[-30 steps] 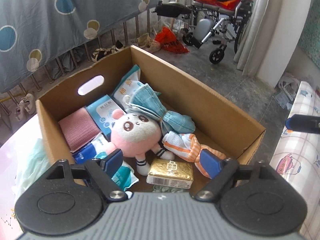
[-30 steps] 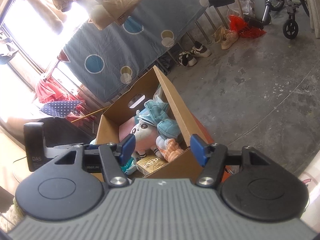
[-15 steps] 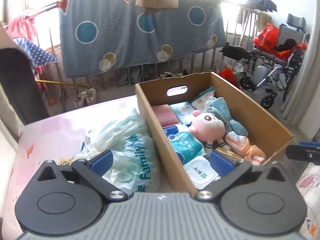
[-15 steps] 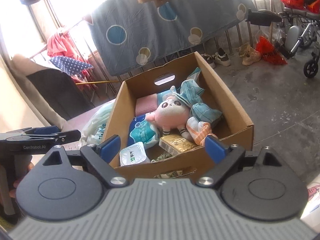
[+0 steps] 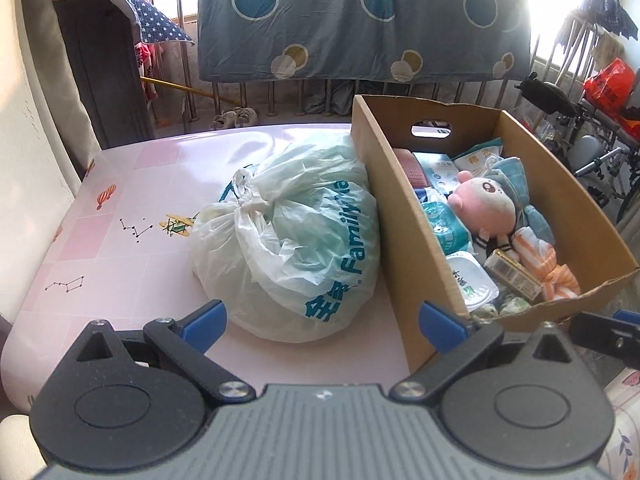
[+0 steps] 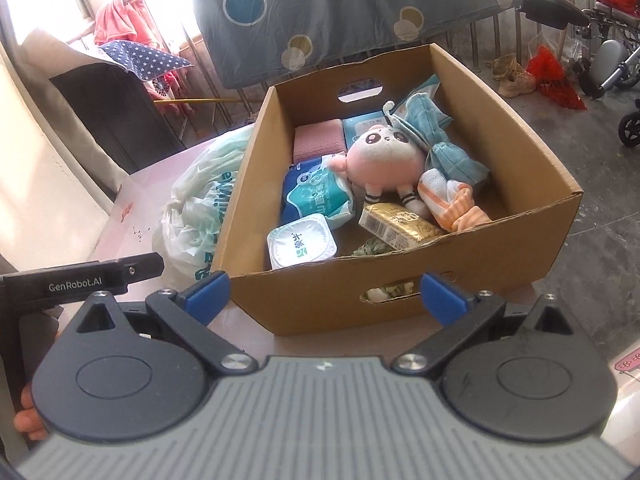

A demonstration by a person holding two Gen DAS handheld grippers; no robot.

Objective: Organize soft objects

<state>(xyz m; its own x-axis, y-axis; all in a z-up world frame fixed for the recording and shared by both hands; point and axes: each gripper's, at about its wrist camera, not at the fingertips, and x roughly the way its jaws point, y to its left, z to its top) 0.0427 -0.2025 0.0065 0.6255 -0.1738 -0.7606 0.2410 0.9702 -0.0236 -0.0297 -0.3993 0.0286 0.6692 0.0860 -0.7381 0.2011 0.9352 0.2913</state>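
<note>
An open cardboard box stands on the pink table. In it lie a pink plush toy, a blue cloth, an orange striped cloth, a pink towel, tissue packs and a gold pack. A knotted white plastic bag leans on the box's left wall. My left gripper is open just in front of the bag, holding nothing. My right gripper faces the box's near wall; its jaws are opening and nothing is between them.
A blue spotted sheet hangs on a railing behind the table. A dark chair back stands at the far left. A wheelchair, a red bag and shoes sit on the concrete floor to the right.
Both grippers have drawn back from over the box and rolled level. The left view has swung left onto the plastic bag. Both pairs of jaws stand wider than before.
</note>
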